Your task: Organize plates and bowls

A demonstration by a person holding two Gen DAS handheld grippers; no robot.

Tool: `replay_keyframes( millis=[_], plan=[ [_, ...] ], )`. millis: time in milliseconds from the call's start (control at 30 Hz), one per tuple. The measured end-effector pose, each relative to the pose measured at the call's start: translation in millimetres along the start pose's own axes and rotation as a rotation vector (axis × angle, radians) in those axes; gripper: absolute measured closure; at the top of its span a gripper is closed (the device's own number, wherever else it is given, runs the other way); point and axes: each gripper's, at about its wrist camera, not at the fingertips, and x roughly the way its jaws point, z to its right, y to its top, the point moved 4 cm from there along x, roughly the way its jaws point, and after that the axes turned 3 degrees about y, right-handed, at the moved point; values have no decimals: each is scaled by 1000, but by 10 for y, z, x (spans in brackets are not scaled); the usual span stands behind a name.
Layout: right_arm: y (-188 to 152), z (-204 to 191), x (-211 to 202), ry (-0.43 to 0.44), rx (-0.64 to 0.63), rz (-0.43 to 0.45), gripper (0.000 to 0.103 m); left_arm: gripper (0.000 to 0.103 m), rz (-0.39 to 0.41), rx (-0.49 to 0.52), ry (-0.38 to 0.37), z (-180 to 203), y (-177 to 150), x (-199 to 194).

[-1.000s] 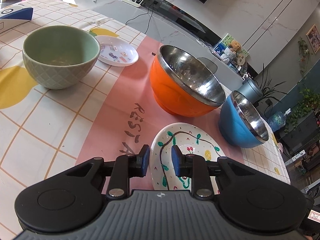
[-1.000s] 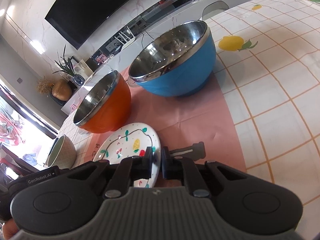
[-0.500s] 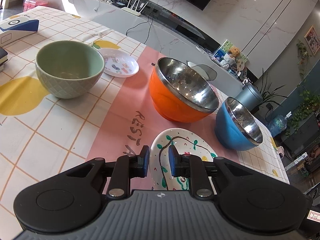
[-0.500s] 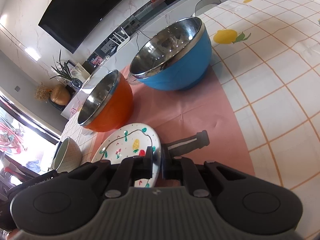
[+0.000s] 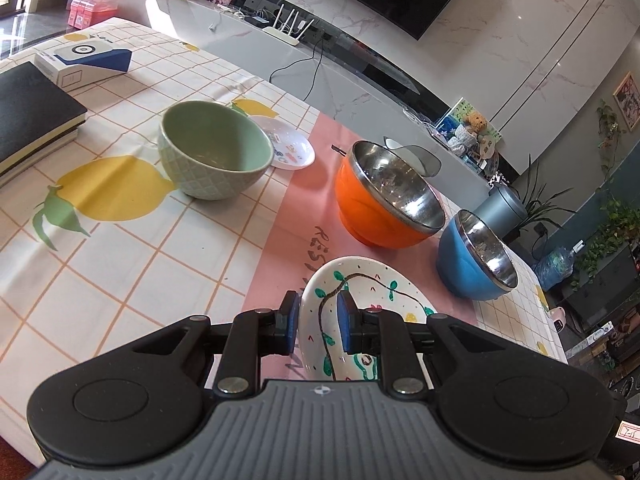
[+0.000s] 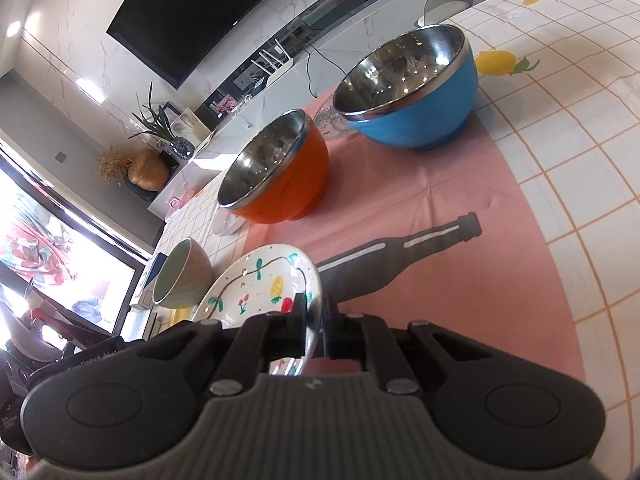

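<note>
Behind the table stands a marble wall with a dark television. On the checked lemon tablecloth (image 5: 132,248), the painted plate (image 5: 372,292) is gripped from two sides: the left gripper (image 5: 317,322) pinches its rim at 9 o'clock, and the right gripper (image 6: 314,320), jaws almost together, pinches the opposite rim. An orange bowl (image 5: 380,208) sits at 12 o'clock from the plate, a blue bowl (image 5: 472,268) at 2 o'clock. The green bowl (image 5: 212,156) and a small saucer (image 5: 292,148), touching, lie at 10 o'clock.
</note>
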Motion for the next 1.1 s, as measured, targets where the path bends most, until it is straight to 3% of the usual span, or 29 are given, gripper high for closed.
replay_keyframes(
  millis=[467,700,1100],
  plan=[
    [-406,-148,139,-9,-29,-116,97,81,-16,-30,42,-365,-147,-146],
    [-470,-236,227,-13,-68,-139,97,81,-52,-64,82,-517,-195,-88],
    [-504,-266,246,-37,-133,-136,97,85,-47,-2,121,-472,-228,-89]
  ],
)
